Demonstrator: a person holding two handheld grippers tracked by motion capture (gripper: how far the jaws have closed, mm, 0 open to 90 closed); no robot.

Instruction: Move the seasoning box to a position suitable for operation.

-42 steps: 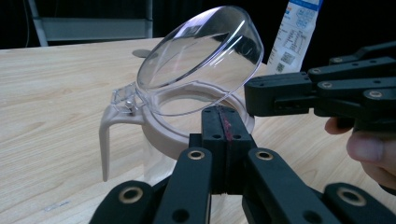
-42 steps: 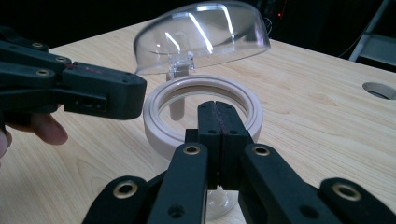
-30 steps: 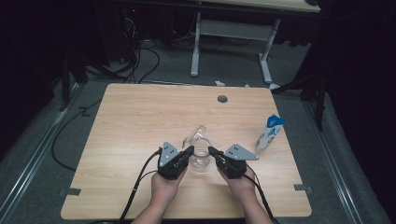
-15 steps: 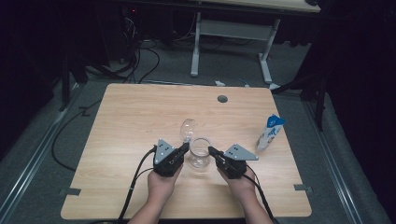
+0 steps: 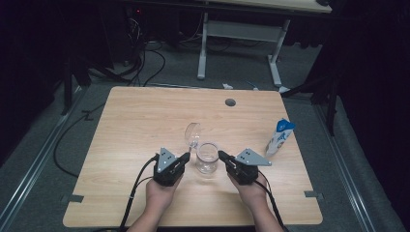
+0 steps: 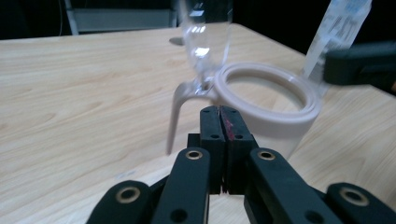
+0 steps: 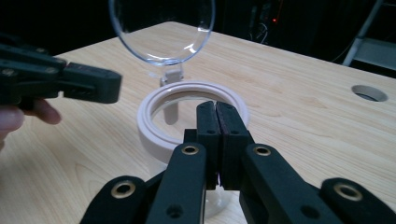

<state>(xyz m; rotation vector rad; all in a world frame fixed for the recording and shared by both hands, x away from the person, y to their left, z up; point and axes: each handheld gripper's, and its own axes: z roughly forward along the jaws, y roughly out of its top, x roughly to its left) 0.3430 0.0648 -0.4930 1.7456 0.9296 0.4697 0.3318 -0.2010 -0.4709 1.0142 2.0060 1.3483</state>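
A clear glass jar (image 5: pixel 207 158) with a white seal ring stands on the wooden table (image 5: pixel 130 121) between my two grippers. Its round glass lid (image 5: pixel 192 133) is swung open on its hinge and stands up behind the rim. My left gripper (image 5: pixel 186 157) points at the jar from the left. Its jaws look pressed together with nothing between them, though they have just opened a trace. My right gripper (image 5: pixel 221 154) points at the jar from the right, the same way. In the left gripper view, the tips (image 6: pixel 219 109) sit just short of the ring (image 6: pixel 268 116). The right gripper's tips (image 7: pixel 215 105) reach the ring (image 7: pixel 149 130).
A blue-and-white carton (image 5: pixel 279 137) stands near the table's right edge. A round cable hole (image 5: pixel 230 102) sits at the far middle. Beyond the table are a desk frame and cables on the floor.
The jar's lid, down on the jar a second ago, has swung up and back and now stands open. Both hands stay beside the jar.
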